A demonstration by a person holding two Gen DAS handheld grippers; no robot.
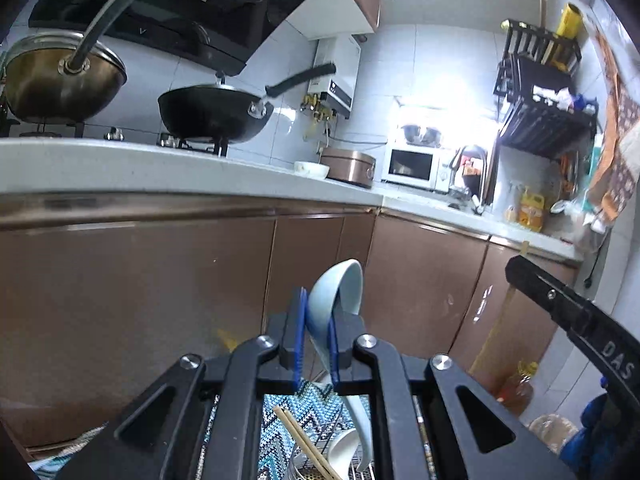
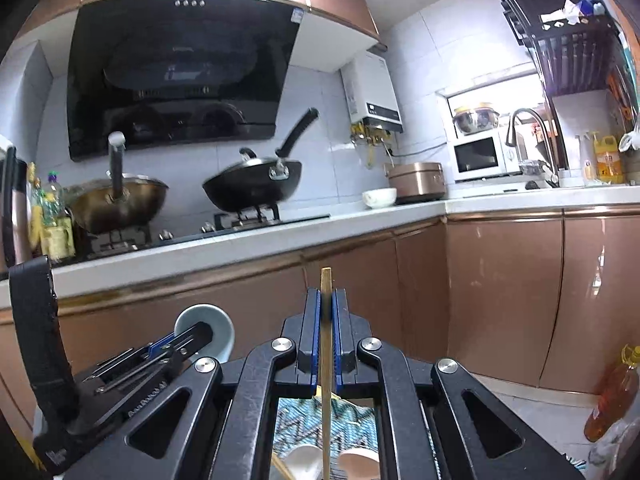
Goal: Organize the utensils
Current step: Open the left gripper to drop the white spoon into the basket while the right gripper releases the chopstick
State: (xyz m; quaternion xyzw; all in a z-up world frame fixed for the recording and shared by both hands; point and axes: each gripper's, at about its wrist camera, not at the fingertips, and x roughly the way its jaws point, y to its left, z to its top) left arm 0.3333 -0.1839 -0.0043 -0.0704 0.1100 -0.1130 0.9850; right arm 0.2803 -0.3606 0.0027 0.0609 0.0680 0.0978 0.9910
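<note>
My left gripper [image 1: 317,320] is shut on a pale blue ceramic spoon [image 1: 336,292], its bowl pointing up and its handle hanging down below the fingers. It also shows at the lower left of the right wrist view [image 2: 208,330]. My right gripper [image 2: 326,320] is shut on a wooden chopstick [image 2: 326,344] that stands upright between the pads. Below the grippers lie more chopsticks [image 1: 304,444], white spoons [image 1: 344,448] and a wire rack on a blue zigzag cloth [image 1: 280,420].
Brown cabinet fronts [image 2: 500,288] and a white counter [image 2: 240,240] face me. On the hob stand a black wok [image 2: 252,188] and a brass pan [image 2: 116,200]. A white bowl [image 2: 380,197], rice cooker, microwave and faucet stand to the right. An oil bottle [image 2: 612,396] stands on the floor.
</note>
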